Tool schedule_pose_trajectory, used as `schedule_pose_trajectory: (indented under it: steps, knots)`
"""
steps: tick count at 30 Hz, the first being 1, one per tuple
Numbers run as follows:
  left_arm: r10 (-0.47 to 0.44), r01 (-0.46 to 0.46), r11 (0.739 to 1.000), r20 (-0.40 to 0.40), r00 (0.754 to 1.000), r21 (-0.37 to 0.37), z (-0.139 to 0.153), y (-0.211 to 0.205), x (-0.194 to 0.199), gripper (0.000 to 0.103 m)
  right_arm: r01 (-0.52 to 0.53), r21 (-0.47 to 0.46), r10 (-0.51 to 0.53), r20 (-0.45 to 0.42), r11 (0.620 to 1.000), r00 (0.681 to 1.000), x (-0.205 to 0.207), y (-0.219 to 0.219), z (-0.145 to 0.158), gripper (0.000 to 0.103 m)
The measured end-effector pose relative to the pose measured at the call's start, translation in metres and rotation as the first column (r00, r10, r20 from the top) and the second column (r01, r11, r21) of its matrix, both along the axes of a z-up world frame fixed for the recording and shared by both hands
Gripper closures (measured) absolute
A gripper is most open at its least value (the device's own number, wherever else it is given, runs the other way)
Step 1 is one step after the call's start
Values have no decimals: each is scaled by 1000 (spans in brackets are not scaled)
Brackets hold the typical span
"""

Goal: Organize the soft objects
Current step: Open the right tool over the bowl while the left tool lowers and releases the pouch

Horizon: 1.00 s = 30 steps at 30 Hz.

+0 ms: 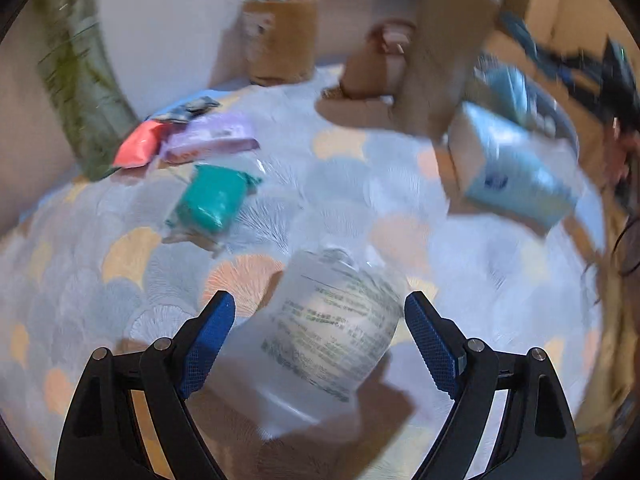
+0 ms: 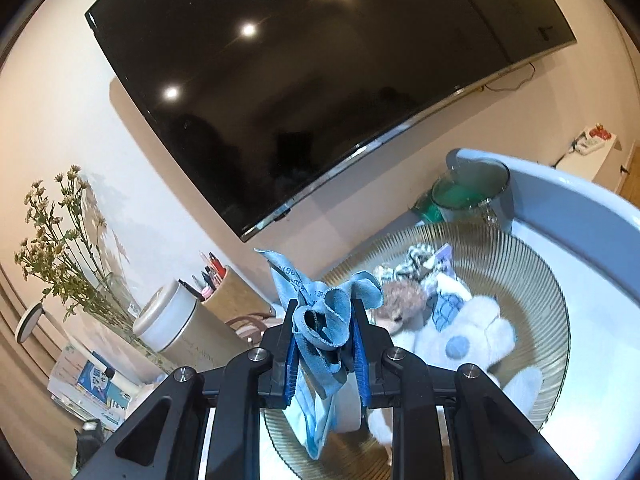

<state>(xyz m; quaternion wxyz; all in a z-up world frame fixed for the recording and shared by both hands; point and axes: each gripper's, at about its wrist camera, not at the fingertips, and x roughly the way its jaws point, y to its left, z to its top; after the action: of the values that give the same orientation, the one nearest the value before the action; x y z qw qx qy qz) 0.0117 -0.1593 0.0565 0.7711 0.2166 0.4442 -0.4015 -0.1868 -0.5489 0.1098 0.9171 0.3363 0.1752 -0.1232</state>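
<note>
Left gripper [image 1: 320, 312]: blue ribbed jaws wide apart, flanking a translucent plastic pouch [image 1: 320, 336] with printed green text; pads not touching it. Pouch lies on the table [image 1: 360, 184], which wears a cloth of pale fan-shaped scallops in grey, peach and yellow. Farther left: a glossy teal packet [image 1: 212, 198], a lilac packet [image 1: 210, 140], a coral one [image 1: 138, 148]. Far right: a pale blue tissue pack [image 1: 516, 172]. View is blurred.

Right gripper [image 2: 324, 320]: jaws clamped on a crumpled blue cloth [image 2: 320, 312], held above a ribbed glass bowl [image 2: 540, 272] holding a fluffy white plush toy [image 2: 472, 340].
</note>
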Motion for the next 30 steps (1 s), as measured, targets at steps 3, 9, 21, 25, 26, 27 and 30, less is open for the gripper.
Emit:
schedule_pose_trajectory:
  steps: [3,9,21,25,26,27,30]
  knots:
    - [22,-22,1000,11,1000,7,-3,-2,-4,56,6,5,-6,-9,1000,1000,-5,2,-5,81]
    - [72,-69,994,30,997,-83,19,-5,-24,63,22,42,-22,-16,999,1000,-12,-4,-9,81]
    - [-30,89,930,168,985,-358,132,-123,-74,63,41,-24,-41,8,999,999,-11,-26,36,81]
    - [-47,120,914,191,980,-388,136,-186,-80,63,15,-49,-17,-33,999,999,10,-34,43,81]
    - [-47,122,914,197,979,-388,134,-197,-81,63,0,-59,-3,-49,998,999,19,-37,44,81]
    - [-45,121,916,202,978,-381,130,-213,-83,62,-18,-69,13,-71,997,997,28,-39,45,81]
    - [-62,131,918,190,980,-374,112,-249,-81,53,-77,-113,60,-147,991,987,54,-42,41,81]
